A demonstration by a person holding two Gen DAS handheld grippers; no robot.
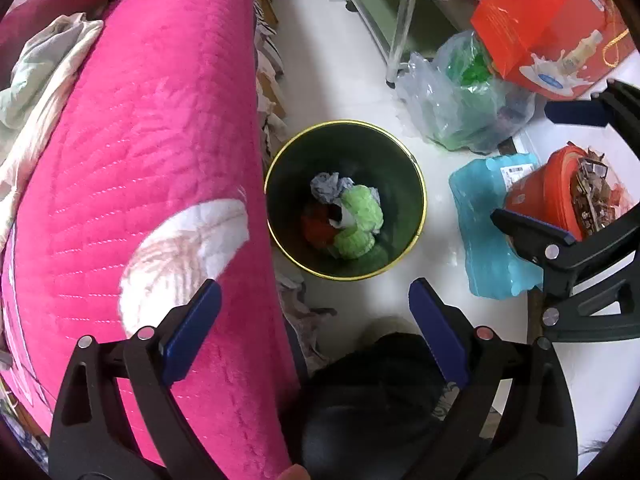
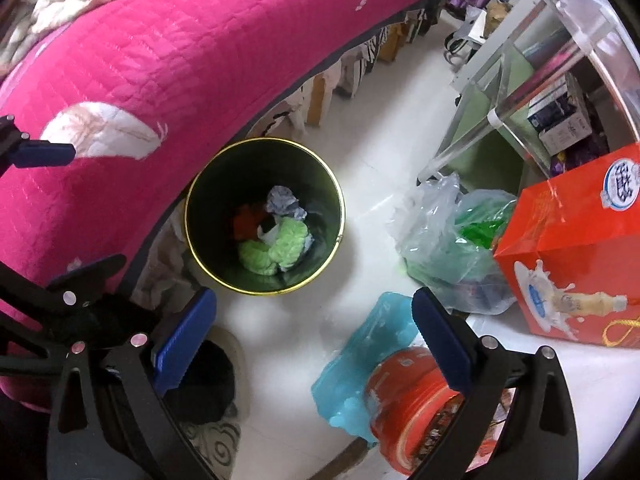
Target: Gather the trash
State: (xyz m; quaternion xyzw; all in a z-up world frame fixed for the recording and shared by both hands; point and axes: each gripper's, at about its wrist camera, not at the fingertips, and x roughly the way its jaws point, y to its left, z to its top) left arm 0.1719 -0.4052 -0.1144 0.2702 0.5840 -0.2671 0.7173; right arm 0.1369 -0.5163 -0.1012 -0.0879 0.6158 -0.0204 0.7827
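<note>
A dark green bin with a gold rim (image 1: pixel 408 160) (image 2: pixel 334 184) stands on the white floor beside the pink bed. Inside lie crumpled green trash (image 1: pixel 360 216) (image 2: pixel 276 250), grey paper (image 1: pixel 328 186) (image 2: pixel 282 200) and a red piece (image 1: pixel 316 228) (image 2: pixel 246 222). My left gripper (image 1: pixel 316 332) is open and empty, above the floor just short of the bin. My right gripper (image 2: pixel 314 332) is open and empty, also short of the bin; it shows in the left wrist view (image 1: pixel 552 176) at the right.
The pink quilted bed (image 1: pixel 140 160) (image 2: pixel 180 60) fills the left. A clear plastic bag (image 1: pixel 460 100) (image 2: pixel 448 248), a red carton (image 1: pixel 548 20) (image 2: pixel 580 260), a blue bag (image 1: pixel 488 240) (image 2: pixel 360 360) and a red tub (image 1: pixel 548 196) (image 2: pixel 408 392) crowd the right. A glass table leg (image 1: pixel 400 32) stands behind.
</note>
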